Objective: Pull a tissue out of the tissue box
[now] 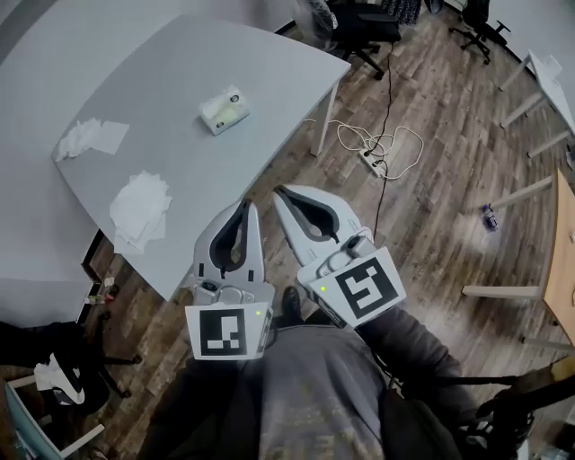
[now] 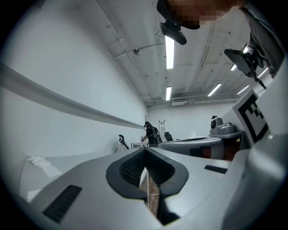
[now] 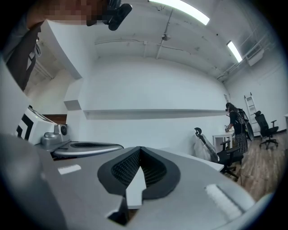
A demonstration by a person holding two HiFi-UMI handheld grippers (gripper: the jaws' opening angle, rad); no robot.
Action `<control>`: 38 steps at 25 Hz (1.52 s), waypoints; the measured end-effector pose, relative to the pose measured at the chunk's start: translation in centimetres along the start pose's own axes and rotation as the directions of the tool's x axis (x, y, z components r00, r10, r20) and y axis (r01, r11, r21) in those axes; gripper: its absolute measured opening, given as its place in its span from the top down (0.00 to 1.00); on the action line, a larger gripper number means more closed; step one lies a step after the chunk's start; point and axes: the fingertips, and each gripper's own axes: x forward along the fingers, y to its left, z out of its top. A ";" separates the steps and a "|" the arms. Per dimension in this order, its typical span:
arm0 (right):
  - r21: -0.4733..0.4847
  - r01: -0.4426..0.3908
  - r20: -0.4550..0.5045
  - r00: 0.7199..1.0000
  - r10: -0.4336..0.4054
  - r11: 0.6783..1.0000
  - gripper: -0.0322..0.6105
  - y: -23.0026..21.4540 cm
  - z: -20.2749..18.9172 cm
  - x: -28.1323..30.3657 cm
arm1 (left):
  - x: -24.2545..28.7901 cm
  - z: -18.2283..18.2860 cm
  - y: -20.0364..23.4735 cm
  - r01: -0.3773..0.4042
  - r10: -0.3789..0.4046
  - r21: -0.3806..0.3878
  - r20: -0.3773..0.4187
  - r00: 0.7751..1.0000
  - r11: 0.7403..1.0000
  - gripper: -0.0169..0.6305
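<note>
The tissue box (image 1: 224,109), pale with a tissue poking out of its top, stands on the grey table (image 1: 180,63) towards the far side. My left gripper (image 1: 249,207) is shut with nothing between its jaws, its tips at the table's near edge. Beside it my right gripper (image 1: 279,192) is also shut and empty, over the wooden floor. Both point level towards the table and are well short of the box. In the left gripper view the jaws of the left gripper (image 2: 145,150) meet at the tips. The right gripper (image 3: 139,150) shows the same in its own view.
Loose tissues lie in a pile (image 1: 139,208) near the table's front edge and a crumpled heap (image 1: 90,137) at its left. A power strip with cables (image 1: 377,154) lies on the floor to the right. Office chairs (image 1: 364,27) stand beyond the table. A person (image 3: 236,123) stands far off.
</note>
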 end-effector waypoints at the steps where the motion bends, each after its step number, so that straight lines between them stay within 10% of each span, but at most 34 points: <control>1: -0.008 -0.010 0.002 1.000 0.010 1.000 0.95 -0.6 0.4 0.9 | 0.8 0.1 0.4 -0.004 0.004 -0.001 0.000 1.000 1.000 0.98; 16: 0.010 -0.215 -0.021 0.976 0.215 0.977 0.95 -13.5 -1.7 14.0 | 17.5 -3.7 6.4 -0.202 0.201 -0.002 -0.059 0.978 0.979 0.98; 28: 0.048 -0.503 -0.100 0.857 0.505 0.863 0.95 -19.4 -4.3 23.7 | 25.7 -6.1 12.0 -0.513 0.507 -0.021 -0.119 0.854 0.858 0.98; 38: 0.018 -0.567 -0.190 0.807 0.560 0.823 0.94 -20.0 -9.8 30.9 | 27.6 -10.6 19.2 -0.619 0.608 -0.080 -0.125 0.784 0.782 0.98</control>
